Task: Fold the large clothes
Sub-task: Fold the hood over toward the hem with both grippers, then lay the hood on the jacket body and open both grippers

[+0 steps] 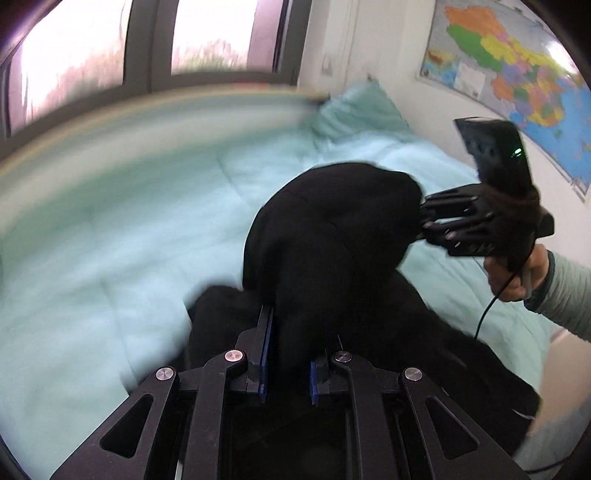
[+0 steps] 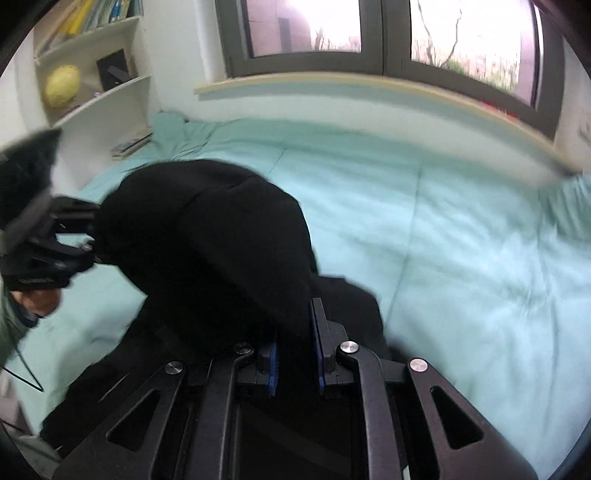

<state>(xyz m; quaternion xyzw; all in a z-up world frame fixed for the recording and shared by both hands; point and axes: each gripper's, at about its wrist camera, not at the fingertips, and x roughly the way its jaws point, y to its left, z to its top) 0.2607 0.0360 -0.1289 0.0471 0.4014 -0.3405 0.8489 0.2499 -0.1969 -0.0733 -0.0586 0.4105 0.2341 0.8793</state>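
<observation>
A large black garment [image 1: 332, 229] is held up over the pale turquoise bed [image 1: 110, 229], its lower part bunched on the cover. My left gripper [image 1: 291, 332] is shut on one part of the garment, with cloth between its blue pads. My right gripper [image 1: 424, 221] bites another part at the right in the left wrist view. In the right wrist view the garment [image 2: 207, 243] fills the middle, my right gripper [image 2: 295, 332] is shut on it, and my left gripper [image 2: 90, 236] grips it at the left. The fingertips are hidden in cloth.
A window [image 2: 369, 33] with a sill [image 2: 369, 86] runs along the far side of the bed. A turquoise pillow [image 1: 358, 110] lies by the wall under a coloured map [image 1: 517, 66]. White shelves [image 2: 99, 92] with a yellow object [image 2: 62, 85] stand at the bed's other end.
</observation>
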